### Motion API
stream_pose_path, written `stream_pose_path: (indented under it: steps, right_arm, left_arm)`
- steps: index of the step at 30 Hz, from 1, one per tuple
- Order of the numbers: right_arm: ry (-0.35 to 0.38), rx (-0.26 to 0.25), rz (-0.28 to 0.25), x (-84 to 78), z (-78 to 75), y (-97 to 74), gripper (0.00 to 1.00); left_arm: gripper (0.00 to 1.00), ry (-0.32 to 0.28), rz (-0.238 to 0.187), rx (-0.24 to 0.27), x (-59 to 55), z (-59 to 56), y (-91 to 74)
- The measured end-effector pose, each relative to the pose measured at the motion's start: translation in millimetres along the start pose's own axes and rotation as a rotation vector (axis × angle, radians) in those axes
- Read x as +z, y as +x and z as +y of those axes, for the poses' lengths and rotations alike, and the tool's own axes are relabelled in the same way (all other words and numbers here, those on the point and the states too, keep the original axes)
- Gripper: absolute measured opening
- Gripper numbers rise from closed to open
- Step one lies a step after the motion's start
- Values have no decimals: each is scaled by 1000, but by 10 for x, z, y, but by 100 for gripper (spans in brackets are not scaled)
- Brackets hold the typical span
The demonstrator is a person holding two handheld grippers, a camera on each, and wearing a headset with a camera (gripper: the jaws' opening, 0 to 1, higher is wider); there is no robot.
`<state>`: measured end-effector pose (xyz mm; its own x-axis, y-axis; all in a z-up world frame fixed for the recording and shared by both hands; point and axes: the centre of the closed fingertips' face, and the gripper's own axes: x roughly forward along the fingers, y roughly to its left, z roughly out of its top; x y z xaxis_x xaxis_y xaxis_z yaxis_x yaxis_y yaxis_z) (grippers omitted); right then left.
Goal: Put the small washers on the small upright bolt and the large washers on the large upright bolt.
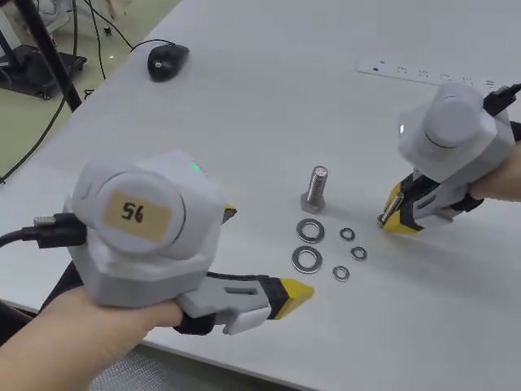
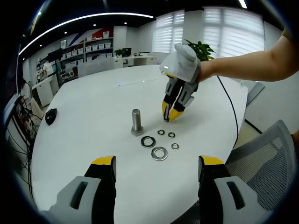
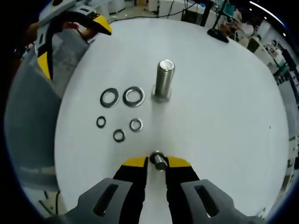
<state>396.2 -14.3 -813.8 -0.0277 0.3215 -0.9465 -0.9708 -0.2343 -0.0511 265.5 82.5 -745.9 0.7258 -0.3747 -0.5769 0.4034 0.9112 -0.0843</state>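
Five washers (image 1: 310, 231), office table (image 1: 269, 98); L tongs (image 2: 157, 161) wide, R tongs (image 3: 157, 162) grip small bolt (image 3: 159, 160), prob.

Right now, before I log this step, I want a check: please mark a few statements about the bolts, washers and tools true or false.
The large silver steel bolt stands upright on the white table. True.
A large washer is threaded on it. False: both large flat steel washers lie on the table.
The right tool grips the small silver bolt. True.
The left tool is shut on a washer. False: it is open, holding nothing.
Three small steel washers lie loose. True.
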Motion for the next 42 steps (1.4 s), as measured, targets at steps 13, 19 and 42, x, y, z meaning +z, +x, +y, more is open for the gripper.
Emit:
stream_pose_path:
  steps: [13, 19, 42]
  right_arm:
    - [113, -16, -77, -135, 90, -222, 16]
    - [140, -25, -90, -219, 271, -335, 16]
    - [146, 59, -119, -82, 1028, -367, 17]
  left_arm:
    - [72, -5, -22, 12, 77, -22, -35]
    - [72, -7, -61, 39, 195, 37, -104]
    - [72, -76, -188, 98, 399, 284, -226]
